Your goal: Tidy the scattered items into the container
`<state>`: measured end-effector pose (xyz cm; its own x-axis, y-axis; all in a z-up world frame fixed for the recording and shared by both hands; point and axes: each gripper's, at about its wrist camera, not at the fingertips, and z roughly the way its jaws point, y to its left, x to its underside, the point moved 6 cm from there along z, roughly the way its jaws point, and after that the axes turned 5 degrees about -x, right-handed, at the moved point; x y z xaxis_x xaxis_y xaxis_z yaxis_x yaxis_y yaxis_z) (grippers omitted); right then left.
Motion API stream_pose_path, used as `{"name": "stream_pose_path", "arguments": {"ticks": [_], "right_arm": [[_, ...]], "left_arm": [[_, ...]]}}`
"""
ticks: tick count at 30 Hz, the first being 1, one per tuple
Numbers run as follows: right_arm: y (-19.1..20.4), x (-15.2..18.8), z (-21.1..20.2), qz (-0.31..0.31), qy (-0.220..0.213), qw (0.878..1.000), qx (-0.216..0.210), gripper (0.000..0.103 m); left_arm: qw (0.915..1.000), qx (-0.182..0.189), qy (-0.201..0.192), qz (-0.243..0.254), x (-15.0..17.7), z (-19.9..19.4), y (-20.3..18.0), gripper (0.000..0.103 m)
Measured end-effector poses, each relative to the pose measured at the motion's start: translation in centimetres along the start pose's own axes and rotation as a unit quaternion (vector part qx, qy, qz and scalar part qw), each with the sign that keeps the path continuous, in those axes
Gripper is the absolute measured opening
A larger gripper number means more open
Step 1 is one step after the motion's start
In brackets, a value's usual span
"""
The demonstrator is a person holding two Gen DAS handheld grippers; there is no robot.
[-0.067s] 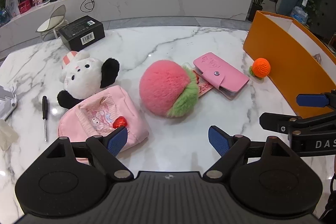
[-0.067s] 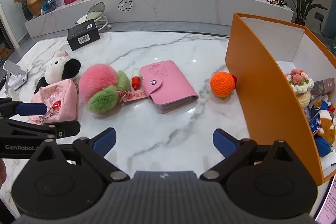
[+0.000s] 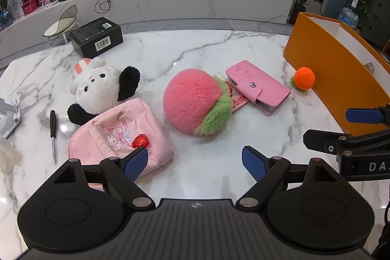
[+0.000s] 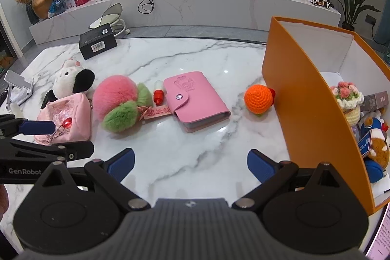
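Nothing had moved since the earlier frame; both tools hung where they were. From the left, the pouch, peach, wallet and orange ball lay loose on the worktop, not yet boxed. The left tool and right tool stood with jaws apart and empty, likely readied for a pick. The box waited rightmost, already holding toys.
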<state>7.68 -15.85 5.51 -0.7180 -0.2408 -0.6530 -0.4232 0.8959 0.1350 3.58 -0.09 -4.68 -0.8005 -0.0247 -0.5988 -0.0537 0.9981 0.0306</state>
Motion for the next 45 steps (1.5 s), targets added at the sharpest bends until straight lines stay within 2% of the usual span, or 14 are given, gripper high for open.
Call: {"name": "stream_pose_path", "arguments": {"ticks": [4, 10, 45], "right_arm": [[0.07, -0.06, -0.02, 0.000, 0.000, 1.000, 0.001, 0.100], [0.18, -0.14, -0.04, 0.001, 0.001, 1.000, 0.002, 0.100], [0.18, 0.18, -0.05, -0.003, 0.003, 1.000, 0.000, 0.100]], "left_arm": [[0.9999, 0.011, -0.002, -0.006, -0.15, -0.21, 0.06, 0.100], [1.0000, 0.002, -0.001, 0.002, 0.15, -0.05, -0.21, 0.100], [1.0000, 0.005, -0.003, 0.003, 0.24, -0.13, -0.32, 0.100]]}}
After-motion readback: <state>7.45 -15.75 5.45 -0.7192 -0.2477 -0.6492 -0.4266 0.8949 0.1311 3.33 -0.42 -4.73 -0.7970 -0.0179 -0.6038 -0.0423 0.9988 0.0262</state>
